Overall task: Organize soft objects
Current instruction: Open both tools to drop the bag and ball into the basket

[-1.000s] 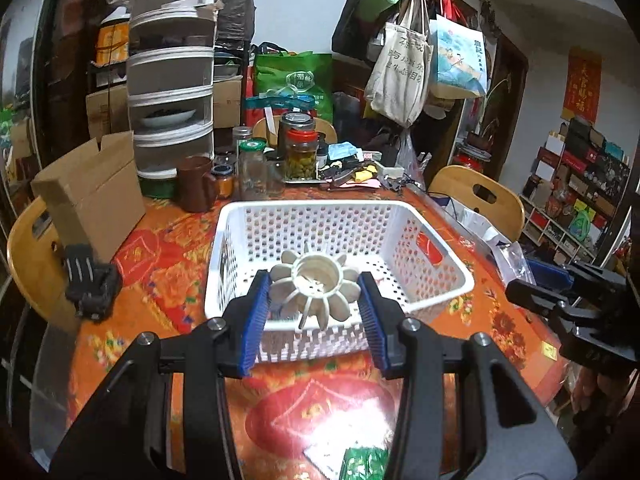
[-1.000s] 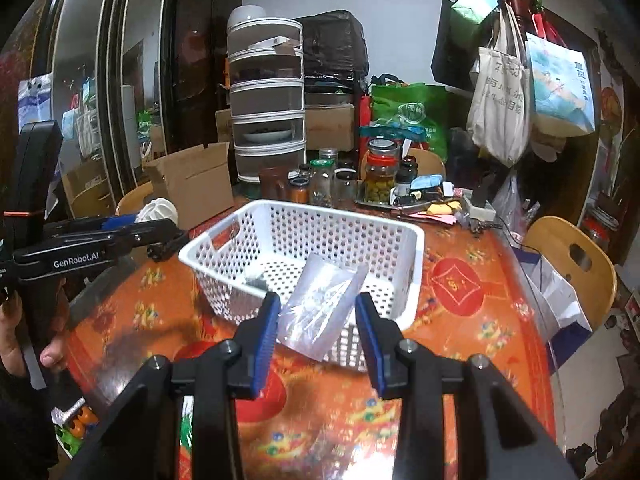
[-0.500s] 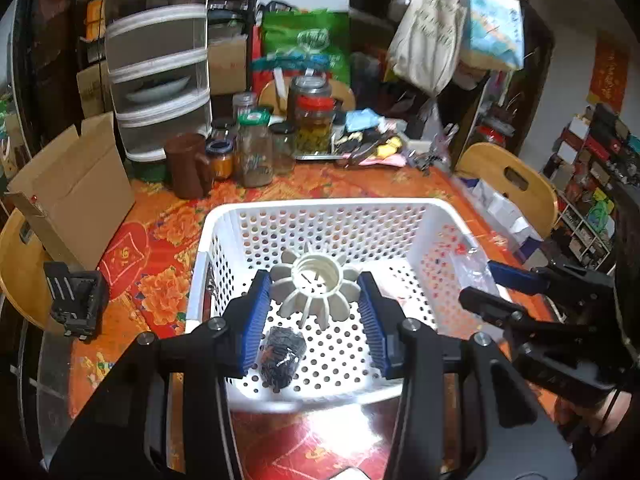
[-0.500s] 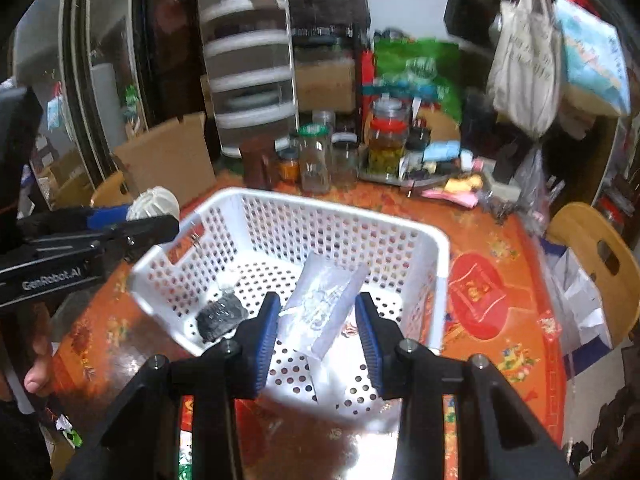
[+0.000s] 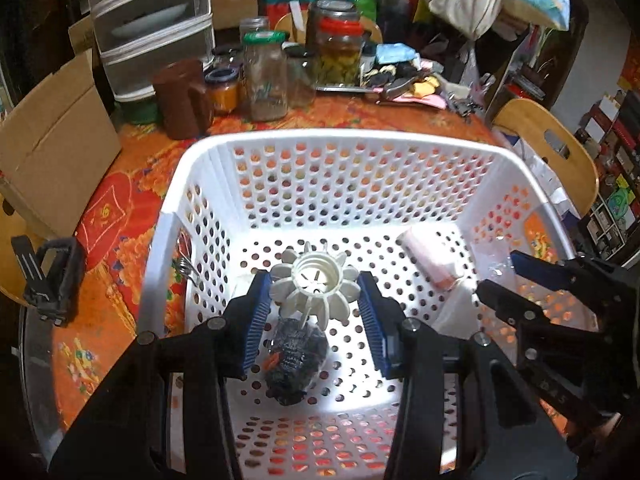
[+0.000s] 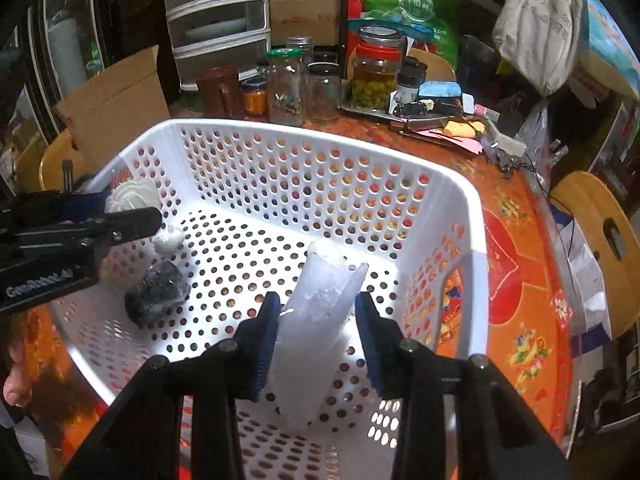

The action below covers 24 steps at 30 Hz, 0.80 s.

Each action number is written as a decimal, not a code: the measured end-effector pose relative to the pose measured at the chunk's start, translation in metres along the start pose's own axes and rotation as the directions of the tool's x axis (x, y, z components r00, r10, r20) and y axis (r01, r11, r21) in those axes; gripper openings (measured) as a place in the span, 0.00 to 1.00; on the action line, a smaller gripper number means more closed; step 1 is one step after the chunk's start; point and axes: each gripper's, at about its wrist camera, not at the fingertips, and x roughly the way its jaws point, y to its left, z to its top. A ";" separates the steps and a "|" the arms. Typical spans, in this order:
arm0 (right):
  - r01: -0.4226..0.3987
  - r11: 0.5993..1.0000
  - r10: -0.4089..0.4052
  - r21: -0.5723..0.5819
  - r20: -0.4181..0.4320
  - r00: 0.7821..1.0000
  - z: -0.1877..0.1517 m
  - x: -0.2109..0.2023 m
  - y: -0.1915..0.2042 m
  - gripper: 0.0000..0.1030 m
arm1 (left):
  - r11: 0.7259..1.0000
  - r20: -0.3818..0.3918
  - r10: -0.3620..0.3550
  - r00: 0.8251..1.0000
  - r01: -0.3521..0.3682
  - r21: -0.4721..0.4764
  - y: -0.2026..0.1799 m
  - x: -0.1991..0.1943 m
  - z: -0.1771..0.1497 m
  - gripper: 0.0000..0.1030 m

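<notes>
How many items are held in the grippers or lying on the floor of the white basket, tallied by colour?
White: 1, the finned plastic piece
Clear: 1, the plastic bag
Black: 1, the bagged bundle
Pink and white: 1, the roll
Total: 4

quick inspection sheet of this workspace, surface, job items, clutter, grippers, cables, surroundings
surface: round table under an orange-red patterned cloth
job's things: white perforated basket; inside it a dark bagged bundle and a pink-white roll
clutter: jars, brown mug, cardboard box, metal tray of small items
grippers: left gripper shut on a white finned plastic piece; right gripper shut on a clear plastic bag; both over the basket
cables: thin dark wire at the table's far right edge
surroundings: wooden chairs, stacked drawer unit, hanging tote bags
</notes>
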 end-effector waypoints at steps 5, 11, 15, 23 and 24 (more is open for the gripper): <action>0.027 0.999 -0.028 -0.024 -0.022 0.999 0.003 0.008 0.007 0.37 | 1.000 -0.020 0.006 1.000 -0.006 -0.002 0.001 0.013 -0.003 0.40; 0.050 0.998 -0.051 -0.031 -0.032 0.998 0.003 0.016 0.009 0.37 | 1.000 -0.030 0.007 1.000 -0.007 -0.002 0.002 0.019 -0.004 0.40; 0.057 0.998 -0.058 -0.030 -0.031 0.998 0.003 0.015 0.010 0.39 | 1.000 -0.019 -0.011 1.000 0.011 -0.011 0.004 0.018 -0.006 0.46; 0.039 0.999 -0.039 -0.021 0.014 0.999 0.005 -0.003 0.009 0.65 | 1.000 0.068 -0.031 0.997 0.031 0.004 -0.005 -0.011 -0.007 0.87; 0.032 0.999 -0.031 -0.019 0.026 0.999 0.005 -0.008 0.009 0.67 | 1.000 0.096 -0.019 0.995 0.019 0.004 -0.005 -0.020 -0.008 0.92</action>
